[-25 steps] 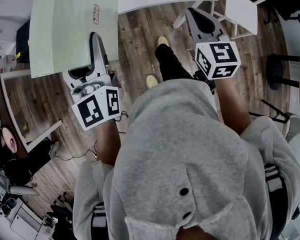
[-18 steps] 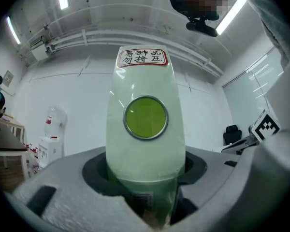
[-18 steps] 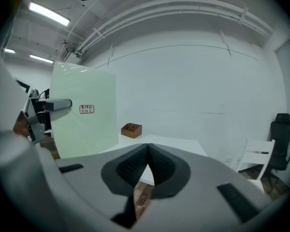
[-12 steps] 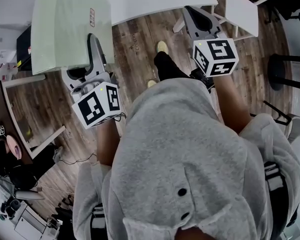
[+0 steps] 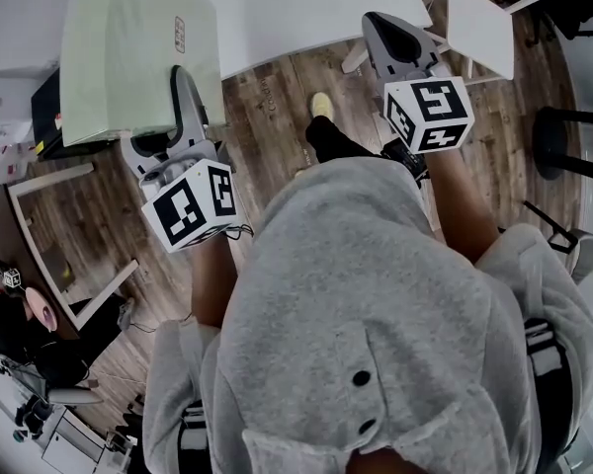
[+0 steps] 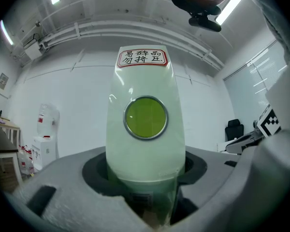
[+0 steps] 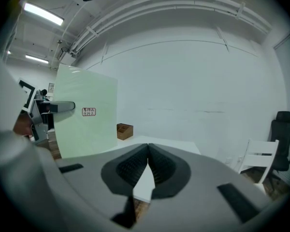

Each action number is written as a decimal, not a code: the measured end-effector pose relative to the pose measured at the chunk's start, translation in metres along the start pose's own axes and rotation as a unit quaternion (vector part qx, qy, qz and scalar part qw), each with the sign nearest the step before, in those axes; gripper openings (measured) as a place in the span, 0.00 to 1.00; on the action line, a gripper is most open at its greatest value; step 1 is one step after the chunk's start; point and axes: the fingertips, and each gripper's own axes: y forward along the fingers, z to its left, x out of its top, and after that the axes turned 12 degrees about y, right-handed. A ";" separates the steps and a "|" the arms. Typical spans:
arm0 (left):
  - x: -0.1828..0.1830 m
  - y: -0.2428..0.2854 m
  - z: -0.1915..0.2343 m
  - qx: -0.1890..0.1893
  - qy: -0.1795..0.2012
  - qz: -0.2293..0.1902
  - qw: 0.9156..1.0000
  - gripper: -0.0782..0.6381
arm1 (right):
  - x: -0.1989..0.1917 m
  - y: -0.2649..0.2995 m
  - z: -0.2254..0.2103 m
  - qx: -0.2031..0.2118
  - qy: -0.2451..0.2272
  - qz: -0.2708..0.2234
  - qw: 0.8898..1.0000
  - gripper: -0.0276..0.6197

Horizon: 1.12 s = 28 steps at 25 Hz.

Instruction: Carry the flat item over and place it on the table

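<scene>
The flat item is a pale green translucent panel (image 5: pixel 138 47) with a small red-edged label (image 5: pixel 180 34). My left gripper (image 5: pixel 185 97) is shut on its near edge and holds it over the wood floor, next to the white table (image 5: pixel 306 8). In the left gripper view the panel (image 6: pixel 145 129) stands upright between the jaws, with a round green disc on it. My right gripper (image 5: pixel 395 42) is shut on nothing, and its jaws meet in the right gripper view (image 7: pixel 148 161). The same view has the panel (image 7: pixel 84 115) at the left and the table (image 7: pixel 169 146) ahead.
A white chair (image 5: pixel 479 23) stands by the table's right end. A small wooden box (image 7: pixel 124 131) sits on the table. A black stool (image 5: pixel 553 136) is at the right, and a framed board (image 5: pixel 59 235) lies on the floor at the left. The person's foot (image 5: pixel 322 105) is below the table edge.
The person has stepped forward: the table and floor have slid down in the head view. Both grippers keep their grip and pose.
</scene>
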 end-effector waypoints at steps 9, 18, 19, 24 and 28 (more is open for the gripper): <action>-0.001 0.069 -0.015 -0.012 0.004 0.010 1.000 0.49 | 0.014 0.050 -0.044 -0.006 0.009 0.005 1.000 0.08; 0.003 0.114 -0.020 -0.003 0.005 0.014 1.000 0.49 | 0.028 0.093 -0.070 0.008 0.020 0.008 1.000 0.08; 0.003 0.118 -0.020 -0.002 0.004 0.014 1.000 0.49 | 0.029 0.098 -0.073 0.009 0.022 0.009 1.000 0.08; 0.000 0.139 -0.024 0.005 0.008 0.022 1.000 0.49 | 0.033 0.119 -0.085 0.018 0.025 0.012 0.999 0.08; 0.001 0.152 -0.032 0.008 0.011 0.028 1.000 0.49 | 0.037 0.128 -0.097 0.024 0.027 0.012 0.999 0.08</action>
